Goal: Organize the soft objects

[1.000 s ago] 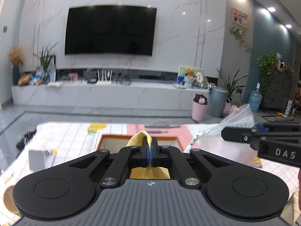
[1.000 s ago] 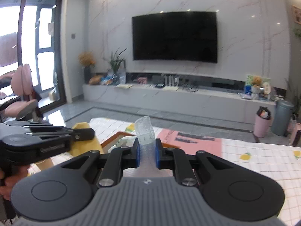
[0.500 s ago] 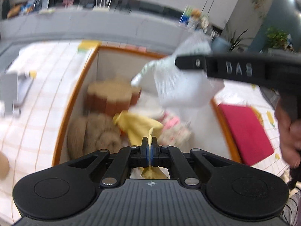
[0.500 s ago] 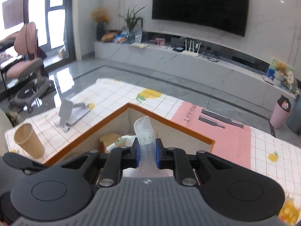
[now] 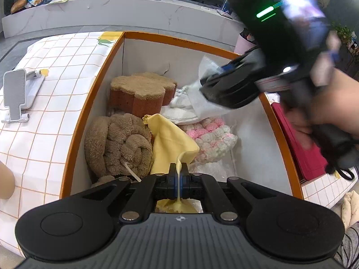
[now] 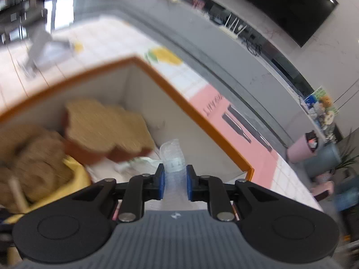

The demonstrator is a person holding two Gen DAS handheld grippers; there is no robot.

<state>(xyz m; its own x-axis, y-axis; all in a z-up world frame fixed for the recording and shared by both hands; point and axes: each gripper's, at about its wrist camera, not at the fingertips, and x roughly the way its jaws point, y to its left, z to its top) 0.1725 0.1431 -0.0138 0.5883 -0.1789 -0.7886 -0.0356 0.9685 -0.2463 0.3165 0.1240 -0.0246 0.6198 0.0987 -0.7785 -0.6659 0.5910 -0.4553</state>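
closest in the left wrist view, the left gripper [image 5: 178, 180] is seen with its jaws clenched on a pinched fold of the thin yellow cloth [image 5: 171, 143], which is draped down into the orange-rimmed white box [image 5: 94, 89]. just left of the cloth, touching it, a rolled brown fleece towel [image 5: 119, 143] is lying against the box's left wall. to the cloth's right a pink and white knitted bobble piece [image 5: 213, 137] is resting on the box floor. farther in, a brown flower-shaped sponge [image 5: 141, 93] is set near the back left corner, with a crumpled white cloth [image 5: 179, 109] beside it.

over the far right part of the box the right gripper [image 5: 215, 83] is held by a hand [image 5: 323, 112], and a translucent bubble-wrap sheet [image 5: 202, 96] is gripped in it and hangs down over the white cloth. in the blurred right wrist view, the right gripper [image 6: 175, 183] is shown with its jaws partly closed around the bubble-wrap sheet [image 6: 172, 157], above the box [image 6: 202, 121] interior, with the sponge [image 6: 105, 125] just ahead on the left.

outside the box, a white phone stand [image 5: 18, 94] is lying on the checked worktop [image 5: 56, 71] to the left, and a flat red case [image 5: 303, 150] is lying along the right rim. beyond the worktop a long grey marble shelf [image 5: 112, 13] is visible.
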